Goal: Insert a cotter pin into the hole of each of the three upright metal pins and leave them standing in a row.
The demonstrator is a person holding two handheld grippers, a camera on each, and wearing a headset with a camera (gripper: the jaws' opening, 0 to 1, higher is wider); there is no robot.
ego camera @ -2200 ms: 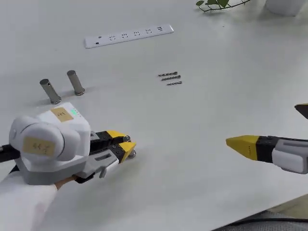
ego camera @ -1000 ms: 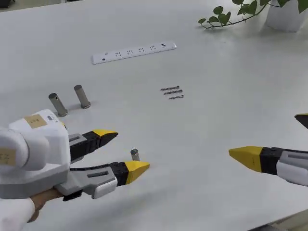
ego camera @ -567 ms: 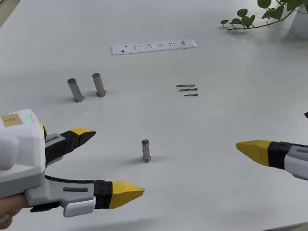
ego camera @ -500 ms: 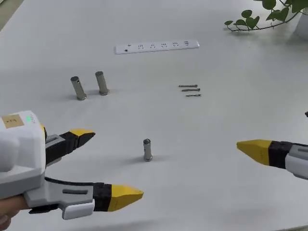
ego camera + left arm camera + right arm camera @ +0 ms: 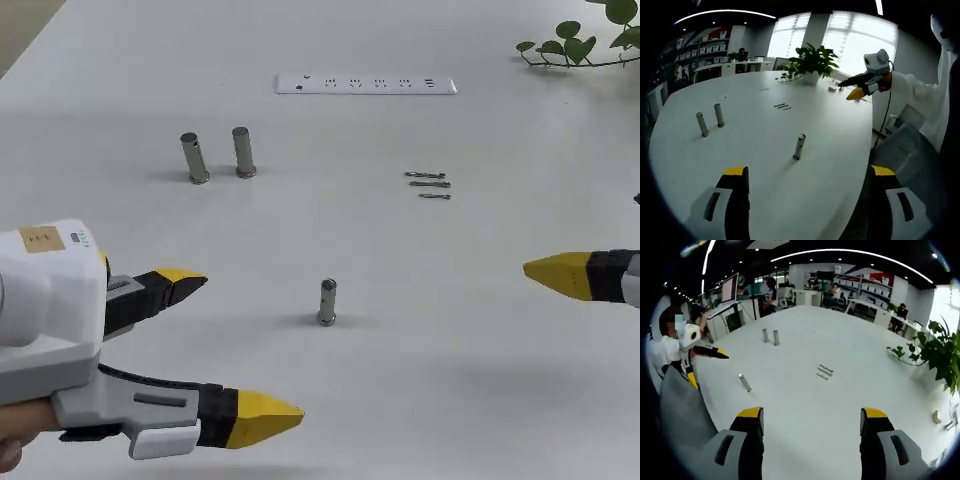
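1. Progress: nothing is fitted yet. All three cotters [image 5: 428, 185] lie loose on the table [image 5: 470, 380], side by side and well apart from every pin.
2. Pins: all three stand upright but not in one row. The lone pin [image 5: 327, 301] stands near the middle of the head view. The pair [image 5: 219, 156] stands close together at 11 o'clock from it, well apart.
3. Cotters lie at 1 o'clock from the lone pin.
4. Left gripper [image 5: 243, 345]: at 8 o'clock from the lone pin, jaws wide, holding nothing.
5. Right gripper [image 5: 811, 415]: at 3 o'clock from the lone pin, jaws wide, holding nothing.
6. Remaining, as judged: fetch each cotter, pass one through each pin's hole, bring the pins into line.
7. Writing: a yellow sticker [image 5: 42, 238] on the left gripper's housing bears marks too small to read. The strip [image 5: 365, 84] at 12 o'clock shows no legible brand.
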